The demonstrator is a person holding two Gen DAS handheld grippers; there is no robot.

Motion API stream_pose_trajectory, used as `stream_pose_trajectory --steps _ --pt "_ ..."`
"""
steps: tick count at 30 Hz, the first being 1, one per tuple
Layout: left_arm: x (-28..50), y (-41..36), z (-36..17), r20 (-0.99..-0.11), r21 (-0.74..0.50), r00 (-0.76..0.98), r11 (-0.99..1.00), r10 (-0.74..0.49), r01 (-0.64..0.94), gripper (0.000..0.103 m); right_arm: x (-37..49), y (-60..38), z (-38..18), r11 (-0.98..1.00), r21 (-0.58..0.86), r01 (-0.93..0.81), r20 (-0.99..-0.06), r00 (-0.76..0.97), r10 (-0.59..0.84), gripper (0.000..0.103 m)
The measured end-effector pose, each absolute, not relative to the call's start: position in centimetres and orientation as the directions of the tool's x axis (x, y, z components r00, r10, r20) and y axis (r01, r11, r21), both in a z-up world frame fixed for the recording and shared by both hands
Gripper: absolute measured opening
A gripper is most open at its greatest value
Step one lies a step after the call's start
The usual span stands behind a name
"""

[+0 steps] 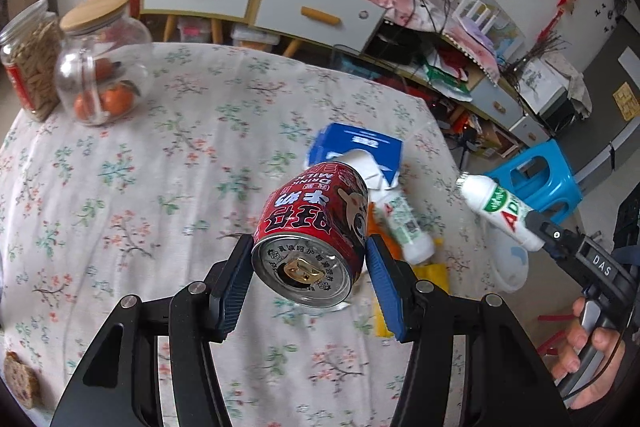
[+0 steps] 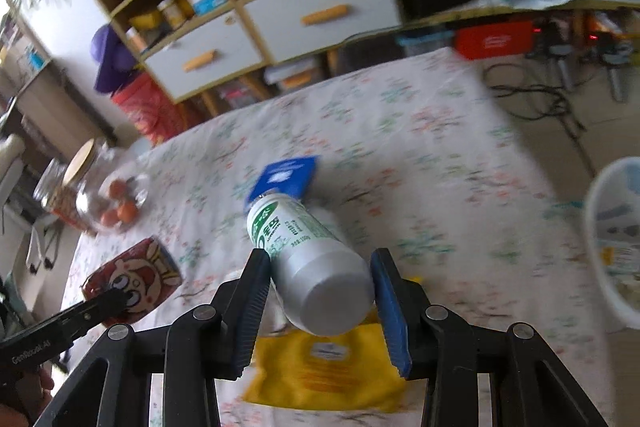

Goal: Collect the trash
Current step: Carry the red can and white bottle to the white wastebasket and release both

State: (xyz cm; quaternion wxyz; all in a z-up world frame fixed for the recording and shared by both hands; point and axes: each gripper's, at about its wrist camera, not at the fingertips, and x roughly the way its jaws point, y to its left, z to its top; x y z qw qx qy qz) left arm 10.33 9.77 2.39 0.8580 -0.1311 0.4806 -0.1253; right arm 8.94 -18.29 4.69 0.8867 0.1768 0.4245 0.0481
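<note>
A red aluminium milk-drink can with a cartoon face [image 1: 316, 227] is held aloft, opened top toward the camera. A white plastic bottle with a green label [image 2: 308, 259] is also held up — another like it [image 1: 404, 223] lies on the floral tablecloth, beside a yellow wrapper [image 2: 328, 371].

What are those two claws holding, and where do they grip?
The left claw clamps a red drink can near its opened top; the right claw clamps a white plastic bottle near its base.

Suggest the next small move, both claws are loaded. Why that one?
Probably carry the right claw and its white bottle toward the white bin at that view's right edge, then release. The bottle is clamped and lifted off the tablecloth, and that bin looks nearest. The left claw can wait, holding the red can.
</note>
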Motion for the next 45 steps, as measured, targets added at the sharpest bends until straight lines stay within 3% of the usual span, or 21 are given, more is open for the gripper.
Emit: stream_pose_trajectory --steps 16,26,31,45 --pt "10.7 1.6 2.1 -0.781 -0.362 0.473 0.913 -0.407 0.188 0.059 3.1 -35.8 5.1 0.845 0.341 0.413 -0.771 0.637 0.001 0.046" --pt "9.8 -5.0 2.5 -0.768 -0.369 0.438 0.883 -0.466 0.292 0.059 0.4 -41.5 3.6 0.809 0.334 0.484 -0.787 0.615 -0.043 0.047" --pt "9.6 -8.7 2.3 -0.773 -0.360 0.411 0.868 -0.483 0.343 0.059 -0.1 -42.8 2.4 0.790 0.360 0.496 -0.807 0.590 -0.002 0.057" --pt "11.1 -20.7 -0.3 -0.798 -0.378 0.291 0.815 -0.527 0.438 0.059 -3.4 -46.0 2.9 0.762 0.302 0.573 -0.832 0.549 -0.083 0.072"
